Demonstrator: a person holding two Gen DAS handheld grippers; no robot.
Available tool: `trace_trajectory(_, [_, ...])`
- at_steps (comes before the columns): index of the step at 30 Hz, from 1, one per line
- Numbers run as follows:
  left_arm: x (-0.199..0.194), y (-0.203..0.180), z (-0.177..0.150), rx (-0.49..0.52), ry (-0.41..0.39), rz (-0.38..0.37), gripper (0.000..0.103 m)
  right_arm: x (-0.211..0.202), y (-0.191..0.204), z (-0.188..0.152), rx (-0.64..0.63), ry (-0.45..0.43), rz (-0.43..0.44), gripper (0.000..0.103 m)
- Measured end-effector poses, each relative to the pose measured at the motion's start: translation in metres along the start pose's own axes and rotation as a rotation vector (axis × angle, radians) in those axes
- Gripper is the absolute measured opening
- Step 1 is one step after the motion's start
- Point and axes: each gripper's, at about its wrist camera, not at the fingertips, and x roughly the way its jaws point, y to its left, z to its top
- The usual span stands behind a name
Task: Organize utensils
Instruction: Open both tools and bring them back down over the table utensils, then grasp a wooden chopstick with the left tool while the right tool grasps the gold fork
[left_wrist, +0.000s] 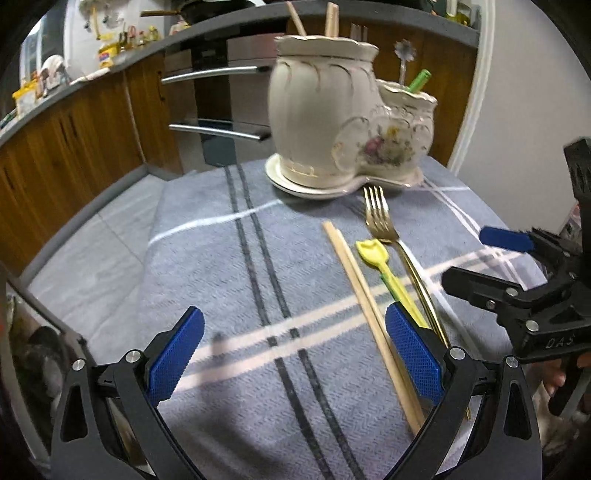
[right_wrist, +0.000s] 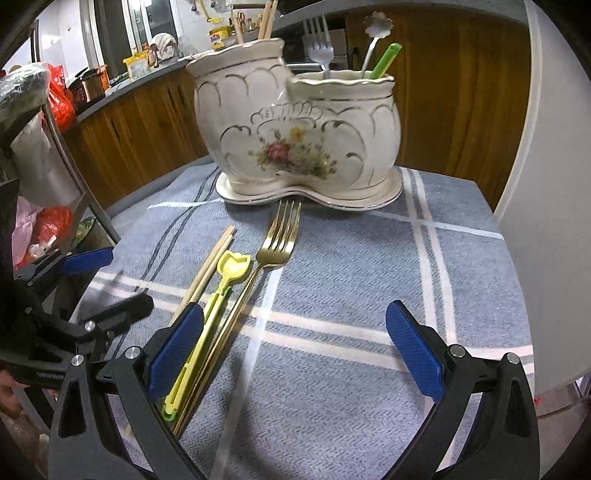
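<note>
Two grippers' jaws wide, empty; one fork (right_wrist: 279, 240); one yellow spoon (right_wrist: 231, 267); two chopsticks (right_wrist: 212, 264).

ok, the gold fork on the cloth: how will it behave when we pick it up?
The gold fork looks like polished metal, so probably stiff and slippery against pads. Its thin handle lies flat on the tablecloth, close beside the yellow spoon, so a pinch may catch both. Unlikely to roll.

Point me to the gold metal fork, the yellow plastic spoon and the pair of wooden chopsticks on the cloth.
gold metal fork (right_wrist: 282, 236): right wrist view, tines.
yellow plastic spoon (right_wrist: 232, 267): right wrist view, bowl.
pair of wooden chopsticks (left_wrist: 354, 273): left wrist view, mid-shaft.
</note>
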Motion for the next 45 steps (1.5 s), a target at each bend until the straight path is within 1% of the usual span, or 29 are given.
trace_trajectory(1, [0.001,-0.001,0.0,0.008,0.006,-0.009,0.096,0.001,0.0,0.001,-0.002,0.003,0.006,0.095])
trace_trajectory(2, [0.002,-0.002,-0.001,0.016,0.016,-0.03,0.096,0.002,0.0,0.001,-0.005,0.007,0.017,0.091])
trace_trajectory(3, [0.003,-0.003,-0.001,0.019,0.024,-0.04,0.095,0.003,0.0,0.002,-0.007,0.013,0.032,0.088])
trace_trajectory(5, [0.005,-0.004,-0.002,0.029,0.037,-0.055,0.094,0.004,-0.001,0.003,-0.011,0.019,0.042,0.076])
trace_trajectory(6, [0.006,-0.004,-0.002,0.037,0.044,-0.059,0.09,0.005,-0.002,0.003,-0.011,0.026,0.05,0.073])
trace_trajectory(7, [0.007,-0.006,-0.003,0.046,0.054,-0.061,0.084,0.006,-0.002,0.004,-0.011,0.034,0.056,0.066])
trace_trajectory(8, [0.009,-0.007,-0.003,0.058,0.066,-0.065,0.082,0.008,-0.002,0.004,-0.01,0.047,0.065,0.061])
trace_trajectory(9, [0.01,-0.008,-0.003,0.065,0.072,-0.067,0.08,0.009,-0.002,0.004,-0.009,0.052,0.072,0.059])
trace_trajectory(11, [0.011,-0.011,-0.004,0.084,0.073,-0.067,0.078,0.011,0.0,0.005,-0.021,0.066,0.082,0.05])
trace_trajectory(12, [0.011,-0.013,-0.004,0.091,0.071,-0.071,0.077,0.013,0.002,0.005,-0.028,0.074,0.083,0.048])
trace_trajectory(14, [0.011,-0.015,-0.002,0.102,0.074,-0.081,0.068,0.014,0.006,0.007,-0.042,0.074,0.091,0.041])
trace_trajectory(15, [0.011,-0.015,-0.002,0.109,0.076,-0.077,0.063,0.013,0.009,0.008,-0.055,0.076,0.092,0.039])
trace_trajectory(17, [0.011,-0.016,-0.001,0.115,0.081,-0.081,0.061,0.014,0.013,0.01,-0.065,0.086,0.096,0.037])
trace_trajectory(20, [0.011,-0.019,0.001,0.134,0.085,-0.084,0.058,0.021,0.021,0.012,-0.106,0.122,0.083,0.036])
trace_trajectory(21, [0.012,-0.021,0.002,0.145,0.09,-0.085,0.053,0.024,0.024,0.013,-0.121,0.136,0.083,0.035])
trace_trajectory(22, [0.013,-0.024,0.003,0.16,0.093,-0.078,0.047,0.025,0.026,0.014,-0.132,0.14,0.086,0.031])
trace_trajectory(23, [0.013,-0.025,0.003,0.178,0.092,-0.068,0.044,0.025,0.028,0.014,-0.144,0.152,0.094,0.022])
trace_trajectory(24, [0.013,-0.025,0.004,0.184,0.093,-0.076,0.035,0.025,0.029,0.014,-0.154,0.162,0.096,0.017])
trace_trajectory(25, [0.013,-0.025,0.005,0.19,0.097,-0.081,0.026,0.024,0.03,0.014,-0.169,0.168,0.088,0.017])
trace_trajectory(26, [0.013,-0.023,0.005,0.196,0.1,-0.077,0.023,0.023,0.029,0.013,-0.181,0.171,0.084,0.016])
trace_trajectory(27, [0.012,-0.022,0.006,0.202,0.103,-0.077,0.017,0.022,0.028,0.013,-0.185,0.174,0.083,0.015])
trace_trajectory(28, [0.011,-0.02,0.005,0.202,0.108,-0.082,0.013,0.02,0.025,0.012,-0.187,0.181,0.086,0.014])
trace_trajectory(31, [0.008,-0.013,0.004,0.197,0.124,-0.093,0.01,0.012,0.017,0.007,-0.214,0.199,0.083,0.011])
trace_trajectory(33, [0.006,-0.007,0.002,0.198,0.134,-0.082,0.009,0.008,0.011,0.004,-0.233,0.207,0.07,0.009])
trace_trajectory(35, [0.005,-0.003,0.002,0.194,0.14,-0.065,0.009,0.003,0.0,0.002,-0.242,0.214,0.035,0.008])
trace_trajectory(38, [0.007,0.003,0.004,0.168,0.15,-0.042,0.01,0.0,-0.017,0.0,-0.222,0.22,-0.012,0.009])
trace_trajectory(41, [0.011,0.007,0.008,0.125,0.149,-0.03,0.01,0.002,-0.023,0.002,-0.191,0.221,-0.017,0.012])
trace_trajectory(43, [0.013,0.006,0.011,0.106,0.144,-0.021,0.013,0.006,-0.021,0.004,-0.186,0.211,-0.022,0.012])
trace_trajectory(45, [0.018,0.005,0.014,0.088,0.131,-0.009,0.013,0.008,-0.021,0.006,-0.175,0.203,-0.025,0.012])
